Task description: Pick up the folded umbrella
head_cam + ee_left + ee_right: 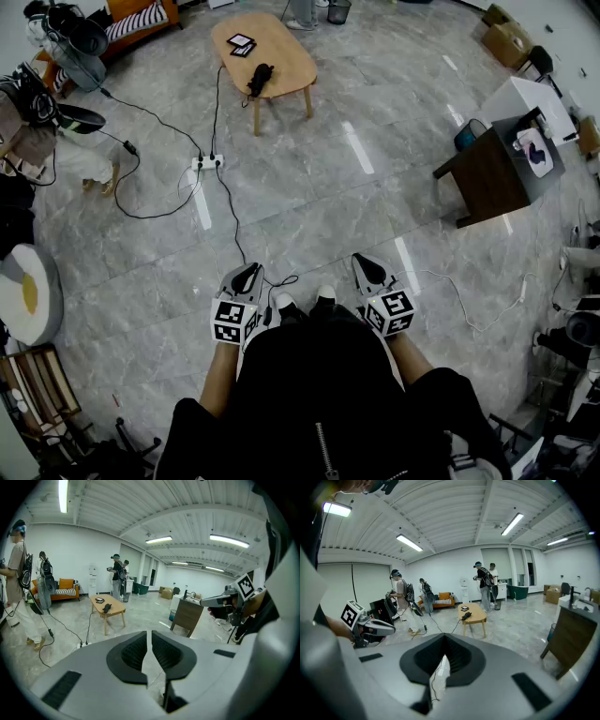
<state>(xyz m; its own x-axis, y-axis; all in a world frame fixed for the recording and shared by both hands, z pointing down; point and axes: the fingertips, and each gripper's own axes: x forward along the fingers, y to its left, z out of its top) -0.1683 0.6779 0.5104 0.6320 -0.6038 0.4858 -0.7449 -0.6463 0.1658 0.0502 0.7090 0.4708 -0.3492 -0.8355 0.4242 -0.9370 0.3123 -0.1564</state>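
Observation:
The folded umbrella (260, 77) is a short black bundle lying on the low wooden table (286, 58) far ahead across the floor. It also shows small in the left gripper view (107, 607) and the right gripper view (466, 616). My left gripper (248, 273) and right gripper (368, 266) are held close in front of my body, side by side, pointing toward the table and well short of it. Both are shut with nothing between the jaws; the left gripper (150, 635) and the right gripper (443, 638) each show black ribbed pads meeting at the tips.
A tablet-like item (241, 44) lies at the table's far end. A power strip (208, 162) and black cables trail across the marble floor between me and the table. A dark side table (489, 174) stands at right, clutter and a fan (80, 37) at left. Several people stand beyond the table (483, 583).

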